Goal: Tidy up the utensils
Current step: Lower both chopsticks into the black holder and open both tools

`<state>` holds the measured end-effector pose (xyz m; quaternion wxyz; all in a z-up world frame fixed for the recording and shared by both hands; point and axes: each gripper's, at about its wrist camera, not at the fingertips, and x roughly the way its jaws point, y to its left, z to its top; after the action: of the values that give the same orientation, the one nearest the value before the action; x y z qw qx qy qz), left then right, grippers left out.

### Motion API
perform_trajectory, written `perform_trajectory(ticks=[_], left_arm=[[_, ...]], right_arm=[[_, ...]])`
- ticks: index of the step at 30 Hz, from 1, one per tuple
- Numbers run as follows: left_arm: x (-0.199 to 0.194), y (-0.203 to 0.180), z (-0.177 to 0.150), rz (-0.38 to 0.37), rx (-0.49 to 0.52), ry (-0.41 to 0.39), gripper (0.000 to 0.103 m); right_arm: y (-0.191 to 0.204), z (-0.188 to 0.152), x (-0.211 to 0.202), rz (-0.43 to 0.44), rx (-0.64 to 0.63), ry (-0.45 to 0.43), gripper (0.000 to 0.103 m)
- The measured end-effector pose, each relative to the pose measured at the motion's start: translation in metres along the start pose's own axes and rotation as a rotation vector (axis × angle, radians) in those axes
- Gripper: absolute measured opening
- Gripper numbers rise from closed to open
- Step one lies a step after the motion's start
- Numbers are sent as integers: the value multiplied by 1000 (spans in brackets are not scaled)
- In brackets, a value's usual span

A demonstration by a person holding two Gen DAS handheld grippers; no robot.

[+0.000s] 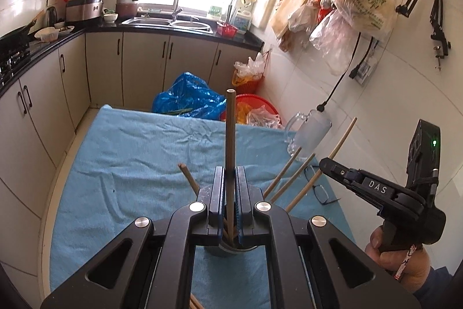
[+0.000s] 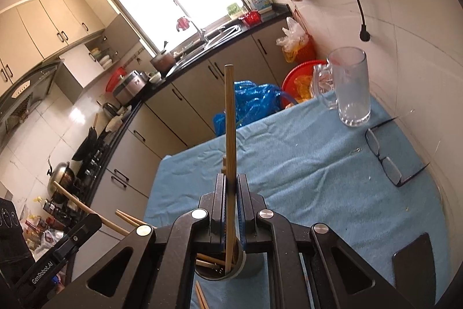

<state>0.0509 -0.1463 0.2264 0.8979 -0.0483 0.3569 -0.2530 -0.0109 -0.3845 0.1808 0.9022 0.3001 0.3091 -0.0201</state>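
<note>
In the left wrist view my left gripper (image 1: pixel 230 173) is shut on a grey-brown chopstick (image 1: pixel 230 129) that stands upright. Its lower end reaches into a round holder (image 1: pixel 228 251) under the jaws. Several wooden chopsticks (image 1: pixel 289 178) lean out of that holder. At the right of that view, my right gripper (image 1: pixel 327 164) grips a pale chopstick (image 1: pixel 343 138). In the right wrist view my right gripper (image 2: pixel 230 178) is shut on that wooden chopstick (image 2: pixel 229 120), whose foot is inside the holder (image 2: pixel 241 262). The left gripper (image 2: pixel 92 222) shows at the lower left.
The holder stands on a table with a blue cloth (image 2: pixel 303 164). On it are a glass mug (image 2: pixel 351 89), eyeglasses (image 2: pixel 385 161), a black phone (image 2: pixel 413 265) and loose chopsticks (image 2: pixel 201 297). A tiled wall runs along the right. A blue bag (image 1: pixel 188 97) and red basket (image 1: pixel 251 106) sit beyond the far edge.
</note>
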Motion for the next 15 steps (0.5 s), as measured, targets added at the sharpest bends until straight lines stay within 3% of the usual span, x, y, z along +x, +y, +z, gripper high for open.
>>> perform_trajectory(ticks=[15], left_arm=[[20, 7, -20, 30, 16, 66, 6]], right_arm=[[-4, -26, 32, 7, -10, 115, 7]])
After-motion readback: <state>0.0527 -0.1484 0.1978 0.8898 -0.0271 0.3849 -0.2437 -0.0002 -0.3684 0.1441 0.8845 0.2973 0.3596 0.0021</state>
